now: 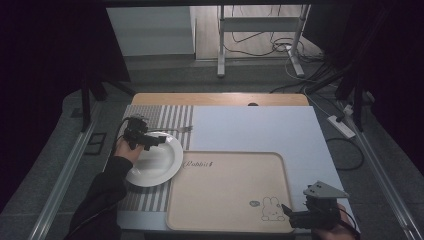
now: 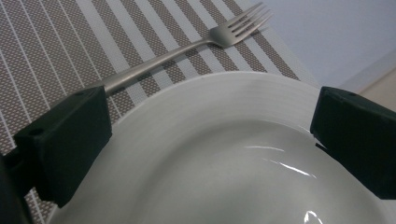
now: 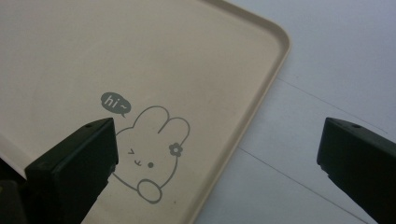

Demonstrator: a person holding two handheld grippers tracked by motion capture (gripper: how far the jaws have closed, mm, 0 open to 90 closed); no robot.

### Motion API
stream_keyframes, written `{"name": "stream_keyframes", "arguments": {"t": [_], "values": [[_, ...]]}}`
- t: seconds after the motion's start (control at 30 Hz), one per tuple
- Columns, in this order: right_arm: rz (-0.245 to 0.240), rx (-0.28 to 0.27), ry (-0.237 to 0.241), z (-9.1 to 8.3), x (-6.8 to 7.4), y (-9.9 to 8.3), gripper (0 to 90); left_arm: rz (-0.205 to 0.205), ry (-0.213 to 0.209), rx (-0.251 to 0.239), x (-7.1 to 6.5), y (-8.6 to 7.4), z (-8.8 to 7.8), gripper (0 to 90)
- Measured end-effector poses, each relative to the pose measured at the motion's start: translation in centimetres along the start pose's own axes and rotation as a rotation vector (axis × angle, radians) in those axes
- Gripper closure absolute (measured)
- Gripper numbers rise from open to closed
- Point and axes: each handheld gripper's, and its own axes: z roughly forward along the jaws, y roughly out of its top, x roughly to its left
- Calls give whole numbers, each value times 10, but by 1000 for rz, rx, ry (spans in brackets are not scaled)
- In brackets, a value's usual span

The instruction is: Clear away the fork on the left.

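Note:
A white plate [image 1: 156, 161] lies on a striped placemat [image 1: 150, 197] at the table's left. My left gripper [image 1: 150, 141] hovers over the plate's far rim, open, with nothing between its jaws. In the left gripper view the plate [image 2: 219, 154] spreads under the open jaws and a metal fork [image 2: 187, 49] lies on the placemat [image 2: 51, 51] just beyond the rim. A beige tray [image 1: 227, 192] with a rabbit drawing sits in the middle. My right gripper [image 1: 295, 215] stands open over the tray's near right corner [image 3: 243, 135].
The fork [image 1: 176, 130] lies on the placemat behind the plate. A pale sheet [image 1: 255, 127] covers the table beyond and right of the tray. Cables and a power strip [image 1: 341, 125] lie on the floor to the right.

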Motion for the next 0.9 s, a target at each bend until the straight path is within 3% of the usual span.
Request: {"name": "stream_keyframes", "arguments": {"t": [0.33,0.43,0.6,0.73,0.8,0.9], "values": [[-2,1,1,0,0,0,0,3,10,23,16,13,7,0],[-4,2,1,0,0,0,0,-5,24,33,21,17,8,49],[-4,2,2,0,0,0,0,-12,31,57,31,22,7,250],[-4,3,2,0,0,0,0,8,50,82,38,27,8,452],[-5,3,2,0,0,0,0,23,60,104,42,30,10,496],[-5,3,4,0,0,0,0,39,76,126,47,34,15,662]]}}
